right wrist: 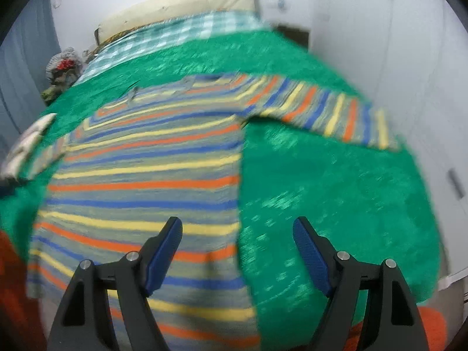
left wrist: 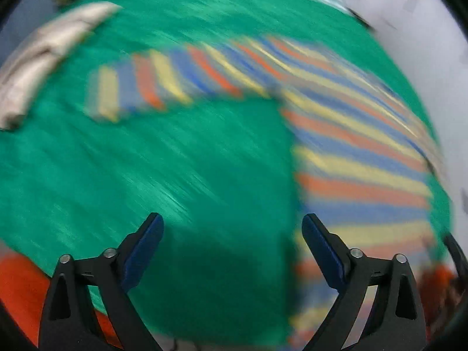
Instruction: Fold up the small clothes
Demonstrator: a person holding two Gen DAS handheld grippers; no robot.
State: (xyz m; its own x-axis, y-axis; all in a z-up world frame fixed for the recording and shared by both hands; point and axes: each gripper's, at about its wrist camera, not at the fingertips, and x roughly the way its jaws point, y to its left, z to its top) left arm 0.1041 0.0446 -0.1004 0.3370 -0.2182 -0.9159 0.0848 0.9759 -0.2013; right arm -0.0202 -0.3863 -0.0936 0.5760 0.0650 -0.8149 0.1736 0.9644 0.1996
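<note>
A small striped sweater (right wrist: 146,169) in grey, blue, orange and yellow lies flat on a green fuzzy blanket (right wrist: 336,190), sleeves spread out. In the left wrist view, which is motion-blurred, the sweater (left wrist: 351,146) lies at the right with one sleeve (left wrist: 140,87) stretching left. My left gripper (left wrist: 232,222) is open and empty above the green blanket (left wrist: 117,161), left of the sweater's side edge. My right gripper (right wrist: 237,225) is open and empty, straddling the sweater's right side edge near the hem.
A folded beige cloth (left wrist: 41,55) lies on the blanket at the left, also in the right wrist view (right wrist: 26,143). A checked cover (right wrist: 175,35) and pillow (right wrist: 181,5) lie beyond. A clothes pile (right wrist: 63,64) sits far left. White walls (right wrist: 395,58) flank the bed.
</note>
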